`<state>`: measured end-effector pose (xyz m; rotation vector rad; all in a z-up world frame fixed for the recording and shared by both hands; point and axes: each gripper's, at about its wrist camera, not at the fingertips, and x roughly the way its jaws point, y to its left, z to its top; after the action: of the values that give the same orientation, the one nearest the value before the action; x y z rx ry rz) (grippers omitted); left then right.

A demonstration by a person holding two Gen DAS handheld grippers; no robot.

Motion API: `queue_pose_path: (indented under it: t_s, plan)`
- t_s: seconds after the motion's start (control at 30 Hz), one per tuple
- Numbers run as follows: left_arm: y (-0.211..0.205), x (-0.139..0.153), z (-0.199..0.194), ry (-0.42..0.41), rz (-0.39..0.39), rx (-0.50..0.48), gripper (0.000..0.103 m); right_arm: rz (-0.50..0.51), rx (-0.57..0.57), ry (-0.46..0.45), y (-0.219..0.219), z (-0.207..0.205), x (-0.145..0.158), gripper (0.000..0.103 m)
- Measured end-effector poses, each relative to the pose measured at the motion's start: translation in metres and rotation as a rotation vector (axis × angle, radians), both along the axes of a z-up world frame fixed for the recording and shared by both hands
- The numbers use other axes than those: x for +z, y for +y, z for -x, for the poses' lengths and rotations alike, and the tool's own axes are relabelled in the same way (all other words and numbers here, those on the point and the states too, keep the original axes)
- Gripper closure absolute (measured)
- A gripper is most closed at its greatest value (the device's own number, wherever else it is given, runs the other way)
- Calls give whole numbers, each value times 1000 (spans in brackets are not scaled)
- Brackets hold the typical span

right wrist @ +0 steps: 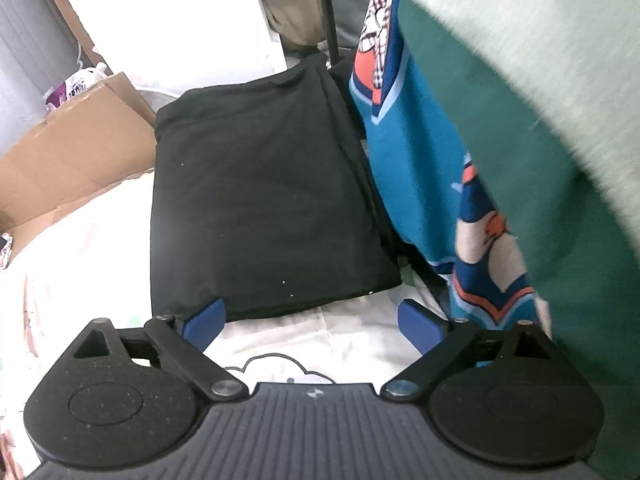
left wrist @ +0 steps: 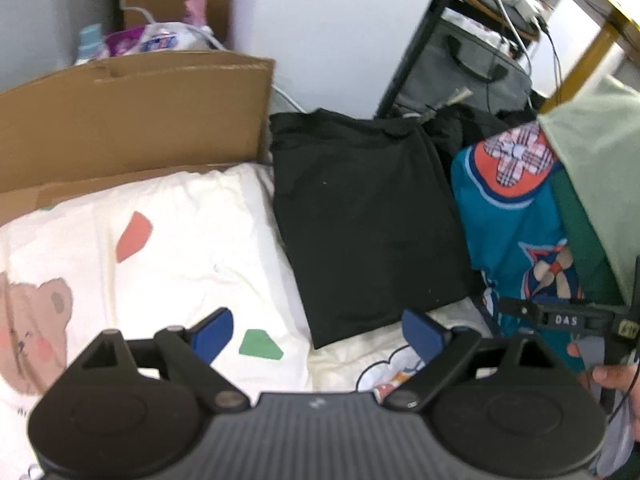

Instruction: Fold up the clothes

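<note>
A folded black garment (left wrist: 368, 232) lies flat on a white cartoon-print sheet (left wrist: 180, 232). My left gripper (left wrist: 318, 320) hovers open above the sheet, just in front of the garment's near edge, with nothing between its blue pads. In the right wrist view the same black garment (right wrist: 264, 200) fills the middle. My right gripper (right wrist: 312, 306) stands open at its near edge, holding nothing. A teal patterned garment (left wrist: 512, 232) (right wrist: 416, 152) lies crumpled to the right of the black one. Green and mint cloth (right wrist: 520, 120) hangs over it at the right.
An open cardboard box (left wrist: 132, 120) (right wrist: 72, 160) borders the sheet at the back left, with packets behind it. A grey bag (left wrist: 460, 72) and a black frame stand behind the clothes. A hand (left wrist: 612, 376) grips the other tool's black body (left wrist: 560, 320) at the right edge.
</note>
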<state>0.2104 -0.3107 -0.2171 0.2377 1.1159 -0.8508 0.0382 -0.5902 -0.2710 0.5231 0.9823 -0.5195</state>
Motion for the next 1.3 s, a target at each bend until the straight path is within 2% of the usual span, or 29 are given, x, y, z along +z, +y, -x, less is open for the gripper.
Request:
queue_pose_path:
  t_s: [0.27, 0.53, 0.63, 0.7, 0.93, 1.03, 1.13, 1.3]
  plan:
    - [19, 51, 3, 6, -14, 97, 10, -46, 15, -4, 1, 6, 50, 1]
    - [46, 110, 13, -33, -44, 157, 1, -59, 31, -21, 12, 12, 106, 0]
    - [57, 126, 18, -22, -52, 190, 1, -107, 29, -41, 14, 16, 122, 0]
    - [63, 137, 21, -13, -51, 207, 1, -101, 40, -35, 18, 18, 133, 0]
    - [89, 182, 33, -57, -59, 252, 1, -106, 77, -43, 29, 23, 174, 0]
    - [102, 201, 38, -68, -86, 289, 1, -97, 95, -51, 35, 28, 195, 0]
    - [110, 221, 46, -100, -176, 319, 1, -98, 119, -68, 41, 31, 219, 0]
    - [133, 261, 62, -117, -153, 355, 0, -92, 140, -80, 51, 37, 253, 0]
